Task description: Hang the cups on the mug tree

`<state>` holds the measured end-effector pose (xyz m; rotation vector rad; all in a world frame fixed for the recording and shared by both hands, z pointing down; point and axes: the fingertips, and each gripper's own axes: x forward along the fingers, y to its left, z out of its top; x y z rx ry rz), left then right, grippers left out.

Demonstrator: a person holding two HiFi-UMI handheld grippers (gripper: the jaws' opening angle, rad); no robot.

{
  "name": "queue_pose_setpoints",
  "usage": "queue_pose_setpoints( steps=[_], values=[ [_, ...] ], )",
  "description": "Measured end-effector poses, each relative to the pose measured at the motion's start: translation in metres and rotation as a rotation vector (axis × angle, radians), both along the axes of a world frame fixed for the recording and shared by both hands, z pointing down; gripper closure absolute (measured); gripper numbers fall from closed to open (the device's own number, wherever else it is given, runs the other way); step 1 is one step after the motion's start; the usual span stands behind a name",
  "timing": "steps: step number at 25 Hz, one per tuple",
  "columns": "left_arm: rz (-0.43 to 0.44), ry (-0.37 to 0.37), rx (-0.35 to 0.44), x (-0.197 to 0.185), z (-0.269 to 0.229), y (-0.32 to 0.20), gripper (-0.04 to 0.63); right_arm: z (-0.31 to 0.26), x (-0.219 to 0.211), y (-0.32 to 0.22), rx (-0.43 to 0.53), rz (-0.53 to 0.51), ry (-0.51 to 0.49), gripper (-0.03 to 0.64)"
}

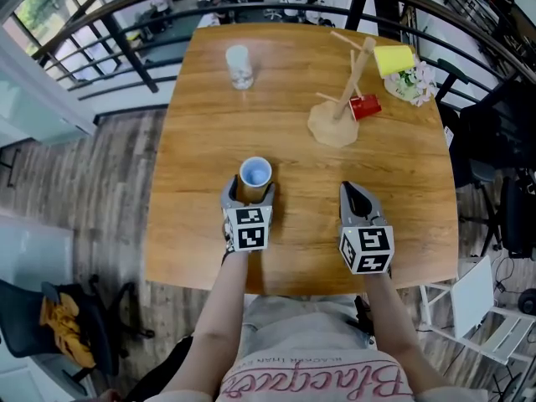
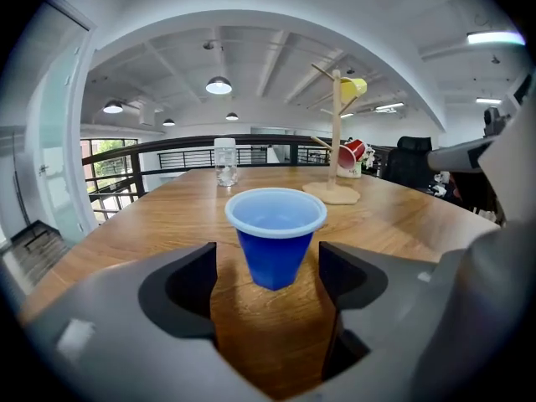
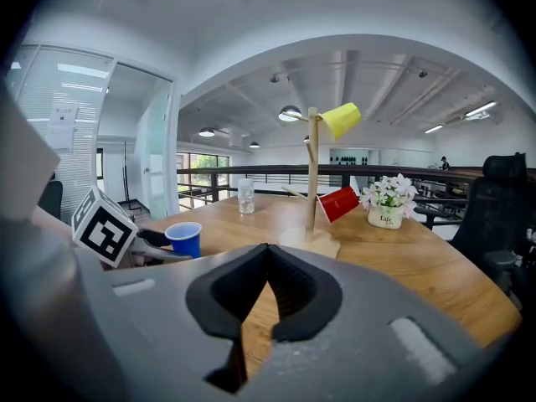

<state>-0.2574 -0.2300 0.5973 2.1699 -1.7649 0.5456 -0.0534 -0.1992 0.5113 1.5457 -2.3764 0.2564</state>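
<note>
Blue cup (image 1: pixel 255 174) stands on the counter (image 1: pixel 293 233) between the left gripper's (image 2: pixel 268 262) wide-apart fingers, not yet gripped. Yellow cup (image 1: pixel 394 59) and red cup (image 1: pixel 365 106) already hang on the mug tree (image 1: pixel 347 82); a clear cup (image 1: pixel 239 65) also waits. The right gripper's (image 3: pixel 266 262) fingers are together, empty.

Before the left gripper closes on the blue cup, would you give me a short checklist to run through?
1. The blue cup stands upright between the jaws of the left gripper: ok.
2. Jaws pressing on the cup: not ok, both stand apart from it.
3. The right gripper is out of the way: ok, shut and empty, off to the side.
4. A bare peg on the mug tree: ok.
5. The yellow cup and red cup are already hung: ok.
</note>
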Motion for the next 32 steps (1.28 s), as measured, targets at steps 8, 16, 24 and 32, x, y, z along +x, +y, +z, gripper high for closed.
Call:
queue_pose_setpoints(
  steps=[8,16,24,32],
  values=[
    [0.014,-0.005,0.033,0.004,-0.008,-0.008,0.305,0.005,-0.002,0.003,-0.016,-0.002,0.001,0.615],
    [-0.006,-0.006,0.061,0.004,-0.026,-0.003,0.302,-0.001,-0.001,0.006,-0.013,-0.021,-0.014,0.615],
    [-0.032,-0.018,0.099,0.003,-0.055,-0.001,0.301,-0.018,0.011,0.006,0.002,-0.024,-0.034,0.615],
    [-0.058,-0.031,0.16,0.007,-0.093,0.0,0.301,-0.041,0.017,-0.003,0.034,-0.041,-0.055,0.615]
  ],
)
